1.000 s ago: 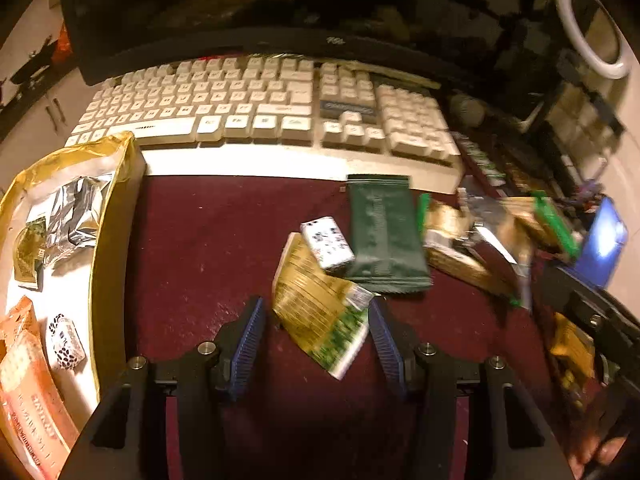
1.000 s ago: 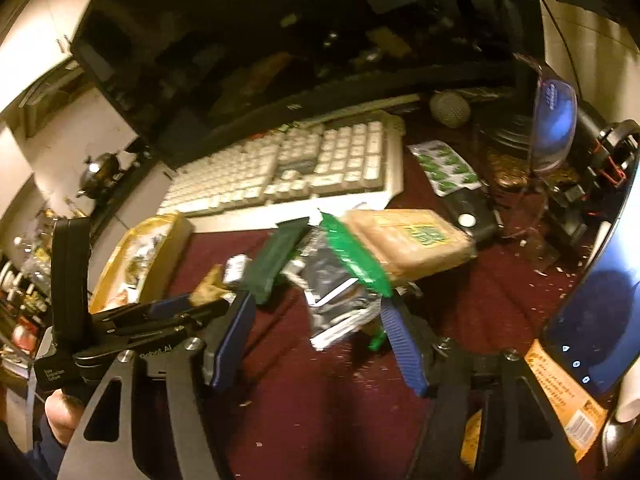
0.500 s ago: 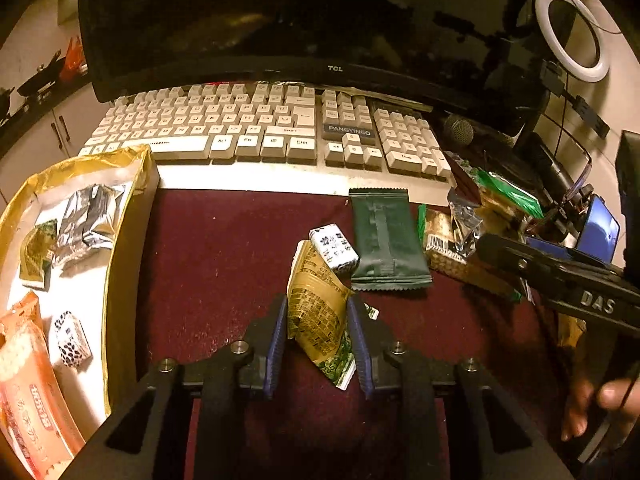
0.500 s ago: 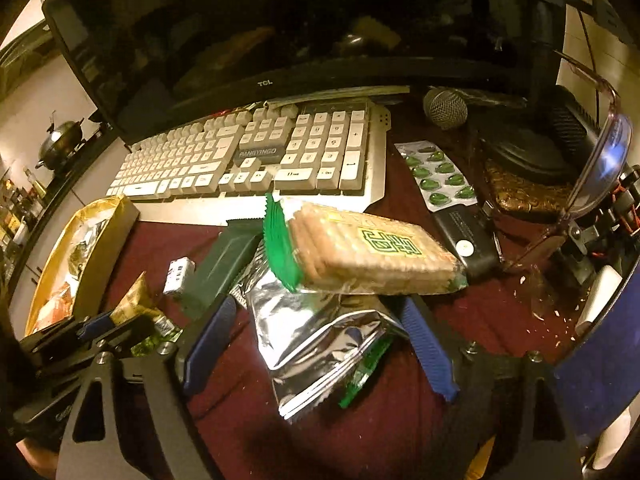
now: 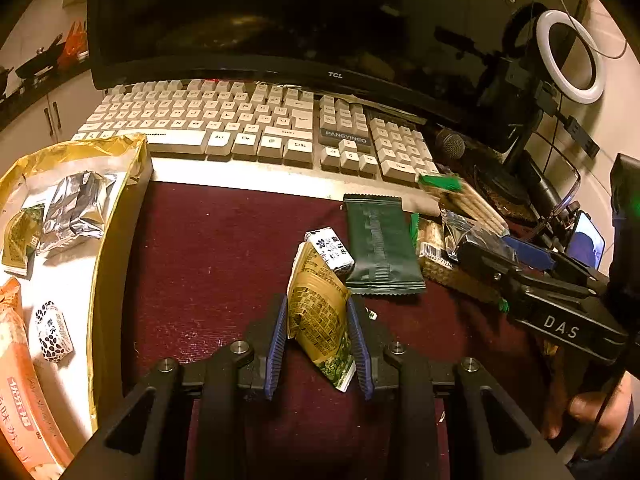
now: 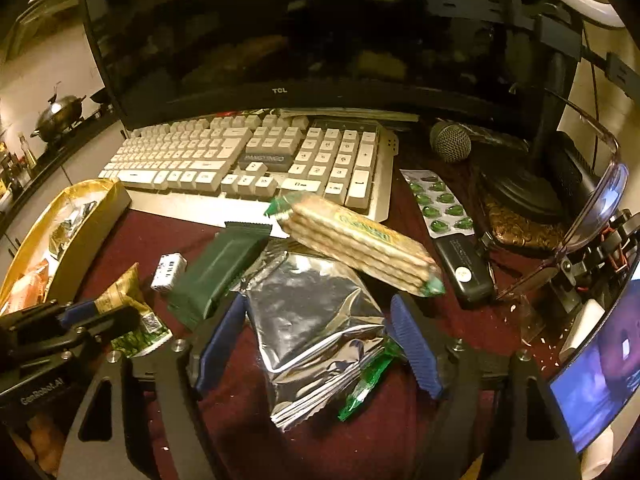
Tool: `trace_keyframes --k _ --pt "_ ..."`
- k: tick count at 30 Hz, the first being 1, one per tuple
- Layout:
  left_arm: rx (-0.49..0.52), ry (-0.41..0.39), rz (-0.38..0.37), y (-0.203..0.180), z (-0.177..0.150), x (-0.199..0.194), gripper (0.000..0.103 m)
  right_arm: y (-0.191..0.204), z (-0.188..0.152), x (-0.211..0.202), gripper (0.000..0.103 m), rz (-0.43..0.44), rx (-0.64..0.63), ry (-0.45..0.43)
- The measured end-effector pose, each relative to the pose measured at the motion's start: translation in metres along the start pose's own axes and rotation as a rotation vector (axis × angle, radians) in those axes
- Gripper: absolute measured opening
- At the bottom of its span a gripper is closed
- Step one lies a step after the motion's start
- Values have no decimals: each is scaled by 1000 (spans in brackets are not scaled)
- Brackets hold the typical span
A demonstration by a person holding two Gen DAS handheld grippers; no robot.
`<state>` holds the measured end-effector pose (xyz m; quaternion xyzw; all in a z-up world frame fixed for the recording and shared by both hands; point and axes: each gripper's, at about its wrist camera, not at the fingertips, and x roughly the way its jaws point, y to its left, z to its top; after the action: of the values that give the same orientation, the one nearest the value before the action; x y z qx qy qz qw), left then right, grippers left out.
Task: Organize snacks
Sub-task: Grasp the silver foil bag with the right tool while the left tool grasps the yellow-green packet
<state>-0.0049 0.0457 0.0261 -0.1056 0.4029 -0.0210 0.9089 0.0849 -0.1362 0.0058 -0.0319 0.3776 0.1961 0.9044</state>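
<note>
Left tongs (image 5: 319, 336) clenched on one gold packet (image 5: 318, 312), right tongs (image 6: 316, 344) closing around one silver pouch (image 6: 316, 312)

**Desk surface, dark red cloth, and what lies on it**

Dark red cloth (image 5: 208, 248) covers the desk. Along its far edge: white keyboard (image 5: 240, 128), with a monitor (image 5: 256, 20) behind. At left: gold-rimmed tray (image 5: 108, 240) holding snack packets. Mid-cloth: dark green packet (image 5: 380, 248), small white printed packet (image 5: 330, 248) just beside it, silver foil pouch (image 6: 316, 312). At right: green pill blister (image 6: 438, 204), black device (image 6: 462, 272), microphone (image 6: 450, 140). Crumbs are scattered at right.
</note>
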Motion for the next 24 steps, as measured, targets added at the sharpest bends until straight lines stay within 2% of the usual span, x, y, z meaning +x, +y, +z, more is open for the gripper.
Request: trace_keyframes --k 5,7,14,18,24 --pt "-3 4 -7 1 1 1 31 -8 0 1 74 40 42 -8" --pt "-6 6 -8 1 1 2 31 -5 -1 1 67 37 26 -6" --pt "8 -6 5 -1 1 0 31 -2 -1 1 70 29 10 -7" --pt "18 -8 13 -3 1 0 31 -1 -1 -1 61 35 4 -16" --pt "37 -32 45 -5 -1 -5 31 3 0 -22 59 52 -11 -109"
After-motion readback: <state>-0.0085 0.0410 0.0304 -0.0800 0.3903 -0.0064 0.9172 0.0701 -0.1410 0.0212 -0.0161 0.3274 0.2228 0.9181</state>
